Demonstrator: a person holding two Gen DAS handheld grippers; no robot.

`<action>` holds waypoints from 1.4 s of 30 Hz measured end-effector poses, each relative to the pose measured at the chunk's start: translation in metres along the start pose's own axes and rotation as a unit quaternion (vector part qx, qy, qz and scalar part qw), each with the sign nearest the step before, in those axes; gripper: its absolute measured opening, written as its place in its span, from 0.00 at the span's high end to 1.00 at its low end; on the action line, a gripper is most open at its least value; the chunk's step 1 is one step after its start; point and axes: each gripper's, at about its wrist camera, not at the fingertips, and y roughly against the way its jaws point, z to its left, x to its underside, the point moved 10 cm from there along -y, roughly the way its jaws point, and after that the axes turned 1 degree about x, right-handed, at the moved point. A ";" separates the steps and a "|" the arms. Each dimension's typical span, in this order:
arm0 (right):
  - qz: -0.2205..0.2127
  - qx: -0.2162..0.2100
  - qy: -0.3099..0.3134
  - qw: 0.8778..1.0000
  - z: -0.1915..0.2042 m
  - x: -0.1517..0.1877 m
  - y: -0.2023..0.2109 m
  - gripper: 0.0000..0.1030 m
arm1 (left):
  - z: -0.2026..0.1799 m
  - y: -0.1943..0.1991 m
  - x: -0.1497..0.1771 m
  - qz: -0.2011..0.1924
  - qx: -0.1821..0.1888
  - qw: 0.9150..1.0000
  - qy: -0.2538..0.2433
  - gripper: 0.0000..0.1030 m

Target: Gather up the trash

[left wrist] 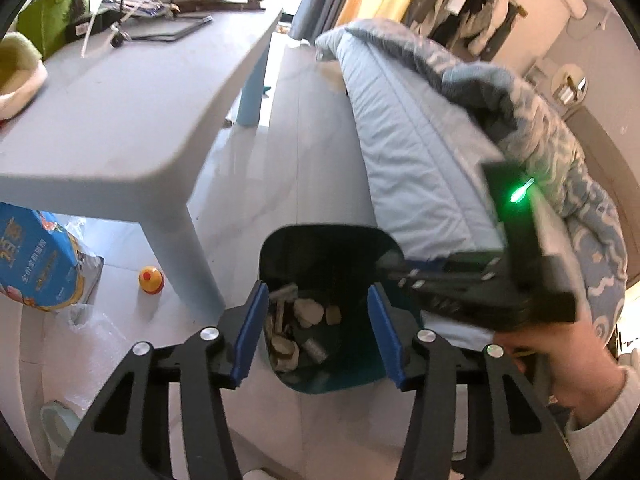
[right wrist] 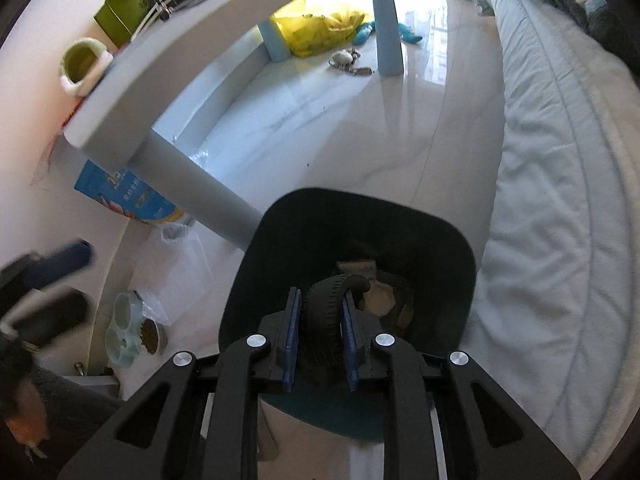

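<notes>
— Right gripper (right wrist: pixel 322 330), bottom centre of right wrist view: pads pinching dark ribbed tyre-like piece (right wrist: pixel 326 304), hanging over mouth of teal bin (right wrist: pixel 256 248). Ready to drop?

— Nearly. Looks centred over opening, clear of rim. Best to spread jaws only once piece sits well inside walls, so no bounce onto floor (right wrist: pixel 320 120).

— Left gripper (left wrist: pixel 316 330)?

— Lower centre of left wrist view, jaws spread, nothing btwn blue pads (left wrist: pixel 250 332). Hovering above same bin (left wrist: pixel 276 248), w/ scraps (left wrist: pixel 308 312) already at bottom. Should keep clear of right one, seen at mid right of that view.

— Risks?

— Rubbery piece prob clings to pads; wide opening advised, then straight lift. Bed edge (right wrist: pixel 540 240) at right and table leg (right wrist: pixel 200 184) at left sit close to bin, so no sideways swing.

— More trash after?

— Can't tell yet; clutter under table at upper centre, maybe.
</notes>
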 end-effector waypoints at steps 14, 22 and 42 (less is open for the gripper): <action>0.050 0.016 -0.001 0.999 -0.004 0.022 -0.042 0.79 | -0.004 0.045 -0.022 -0.055 0.002 0.998 -0.011 0.55; 0.072 0.025 -0.007 0.997 -0.009 0.037 -0.056 0.33 | -0.013 0.061 -0.030 -0.076 0.006 0.997 -0.019 0.55; -0.141 0.062 -0.002 0.988 -0.011 0.023 0.121 0.21 | -0.088 0.141 -0.029 -0.180 -0.053 0.976 -0.108 0.10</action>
